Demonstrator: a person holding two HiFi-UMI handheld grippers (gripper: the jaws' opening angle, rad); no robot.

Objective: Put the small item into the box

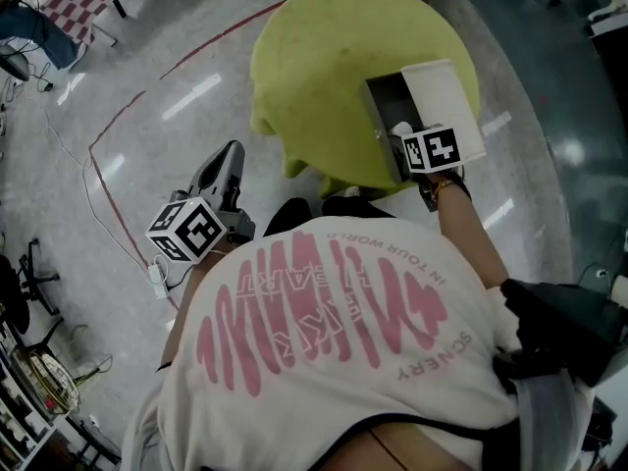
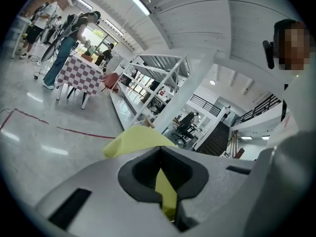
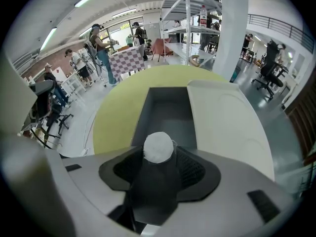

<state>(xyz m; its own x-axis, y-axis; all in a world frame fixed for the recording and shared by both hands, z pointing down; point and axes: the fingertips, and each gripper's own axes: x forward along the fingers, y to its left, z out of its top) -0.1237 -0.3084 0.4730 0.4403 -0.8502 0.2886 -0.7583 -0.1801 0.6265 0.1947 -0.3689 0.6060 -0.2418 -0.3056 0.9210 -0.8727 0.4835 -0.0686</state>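
A small white round item (image 3: pixel 158 147) shows between the tips of my right gripper (image 3: pixel 158 158), just over the grey inside of the open box (image 3: pixel 168 110). The pads stand wide on either side of it and do not seem to press on it. The box's white lid (image 3: pixel 229 120) lies open to the right. In the head view the box (image 1: pixel 385 98) sits on the yellow-green round table (image 1: pixel 314 62), with my right gripper (image 1: pixel 404 135) pointing steeply down into it. My left gripper (image 1: pixel 228 161) hangs off the table's left over the floor, its jaws together and holding nothing.
A red tape line (image 1: pixel 128 106) runs across the shiny floor. A white power strip (image 1: pixel 157 275) and cables lie at the left. A checkered table (image 2: pixel 81 75), shelving and several people stand far off. The person's back fills the lower head view.
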